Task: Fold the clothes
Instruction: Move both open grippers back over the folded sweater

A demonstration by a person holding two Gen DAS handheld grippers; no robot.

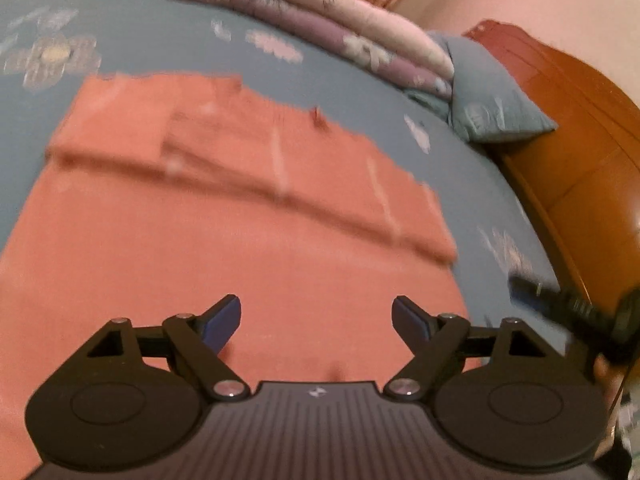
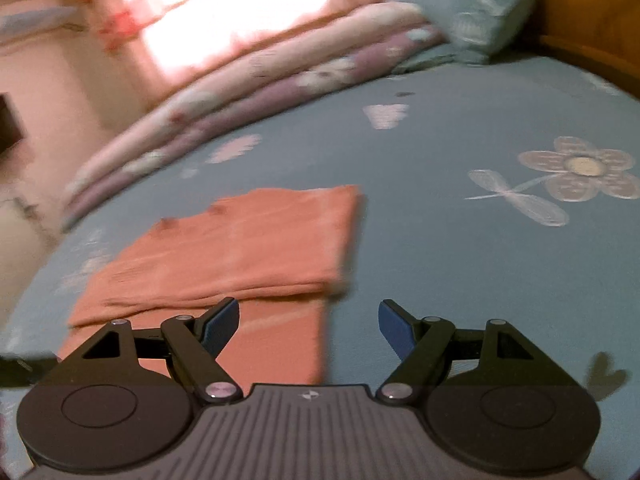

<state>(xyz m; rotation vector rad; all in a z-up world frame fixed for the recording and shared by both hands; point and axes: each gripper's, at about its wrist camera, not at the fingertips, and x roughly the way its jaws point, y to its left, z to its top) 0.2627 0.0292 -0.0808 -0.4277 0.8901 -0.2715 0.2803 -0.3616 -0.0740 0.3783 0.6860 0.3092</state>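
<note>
Your left gripper (image 1: pixel 316 320) hangs over the salmon-orange garment (image 1: pixel 224 240), jaws wide apart with nothing between them. The garment lies flat on the blue flower-print bedsheet (image 2: pixel 460 220), its far part folded over onto itself in a doubled layer. Your right gripper (image 2: pixel 308 326) sits at the garment's near right corner, jaws also spread and empty. Beyond the garment, a rolled pink-and-purple quilt (image 2: pixel 248 92) and a blue pillow (image 2: pixel 472 12) lie along the bed's far edge.

The left gripper (image 1: pixel 316 320) and right gripper (image 2: pixel 309 322) are showing matte black linkage arms, silver pivot screws, blue finger pads (image 1: pixel 222 322), round black discs at four and eight o'clock, and ribbed grey housing.
</note>
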